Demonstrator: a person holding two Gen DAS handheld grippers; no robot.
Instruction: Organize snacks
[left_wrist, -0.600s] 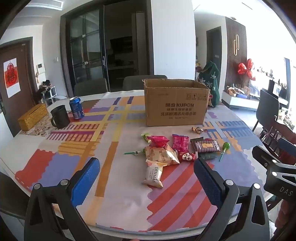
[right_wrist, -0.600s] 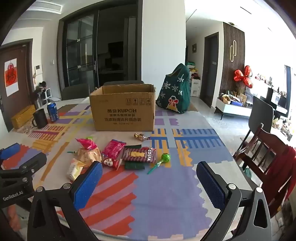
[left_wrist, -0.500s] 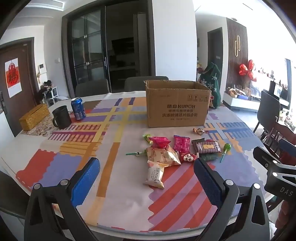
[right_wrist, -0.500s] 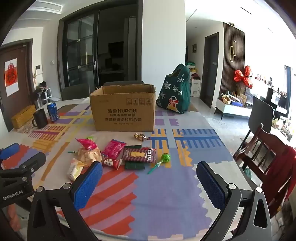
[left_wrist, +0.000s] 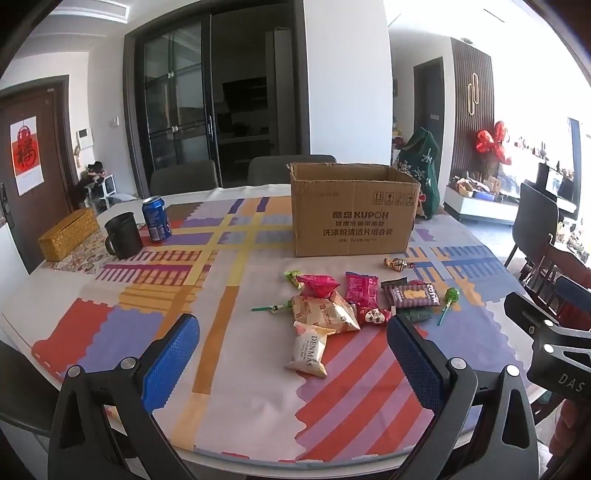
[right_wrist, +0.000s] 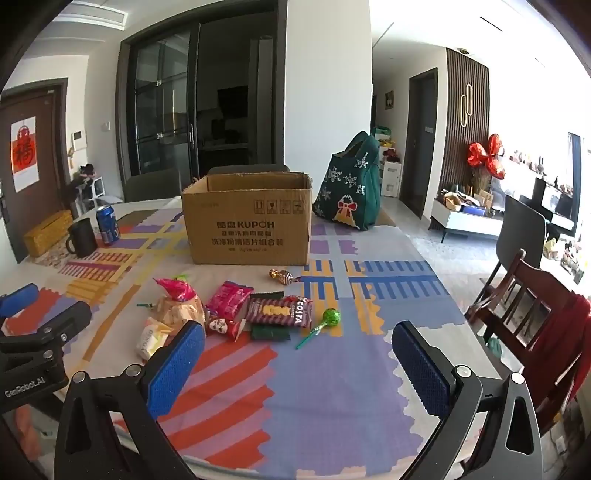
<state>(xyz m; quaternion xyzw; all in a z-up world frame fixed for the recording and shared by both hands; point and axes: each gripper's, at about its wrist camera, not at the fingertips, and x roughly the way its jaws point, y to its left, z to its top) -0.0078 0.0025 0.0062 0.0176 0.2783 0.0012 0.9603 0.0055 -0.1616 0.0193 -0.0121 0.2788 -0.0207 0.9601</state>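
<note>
Both hand-held grippers gape empty; only the right view shows the green bag (right_wrist: 349, 192) whole.

You cannot see inside the cardboard box (left_wrist: 352, 210); its front wall hides whatever is in there. The dark green packet (right_wrist: 269, 333) is partly tucked under the Costa packet (right_wrist: 280, 311), so you cannot read it. Your right gripper (left_wrist: 550, 343) is cut off by the edge in the left view. The small print on the tan packet (left_wrist: 325, 312) is too tiny to read.
</note>
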